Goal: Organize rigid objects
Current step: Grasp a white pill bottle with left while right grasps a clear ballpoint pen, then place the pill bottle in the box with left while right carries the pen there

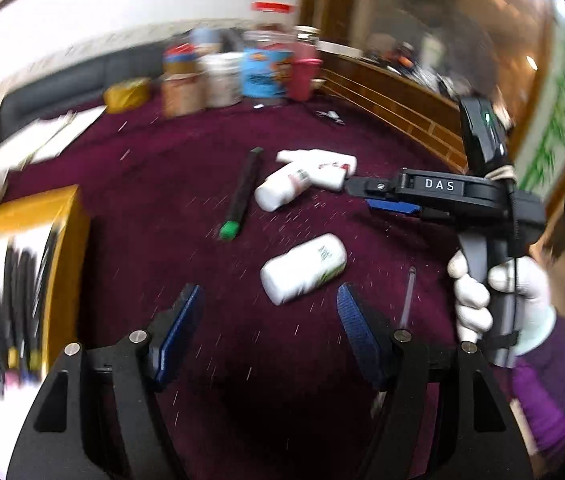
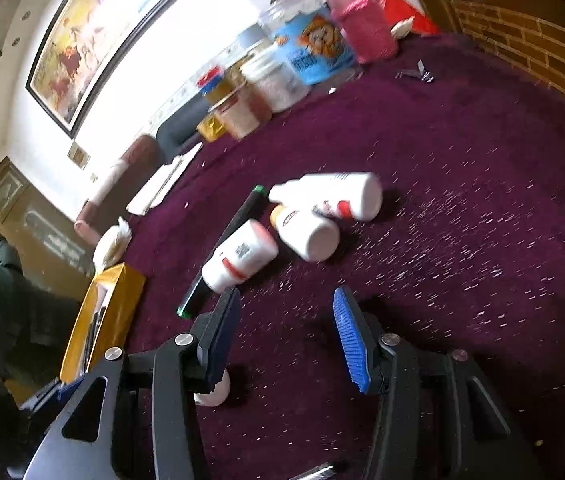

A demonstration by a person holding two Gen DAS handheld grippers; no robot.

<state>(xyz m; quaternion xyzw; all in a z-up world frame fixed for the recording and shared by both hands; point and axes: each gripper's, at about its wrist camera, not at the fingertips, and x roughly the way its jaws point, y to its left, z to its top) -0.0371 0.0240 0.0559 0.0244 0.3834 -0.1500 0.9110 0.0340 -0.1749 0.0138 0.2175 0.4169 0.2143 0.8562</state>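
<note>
Several white bottles lie on their sides on the purple cloth. One bottle [image 1: 302, 268] lies just beyond the tips of my left gripper [image 1: 269, 295], which is open and holds nothing. Further off, two bottles [image 1: 282, 190] [image 1: 318, 164] lie by a black marker with a green cap [image 1: 242, 196]. My right gripper [image 1: 356, 186], held by a white-gloved hand [image 1: 522, 292], reaches in from the right with its tips near those bottles. In the right wrist view, my right gripper [image 2: 286, 304] is open and empty. Three bottles [image 2: 242, 256] [image 2: 306, 232] [image 2: 330, 196] and the marker [image 2: 222, 248] lie ahead of it.
A yellow box [image 1: 70, 240] [image 2: 122, 292] with pens in it stands at the left. Jars and containers [image 1: 234, 76] [image 2: 306, 44] crowd the far edge. A small metal tool [image 2: 416, 74] lies near the wooden railing [image 1: 394, 108]. Papers [image 1: 54, 136] lie at the far left.
</note>
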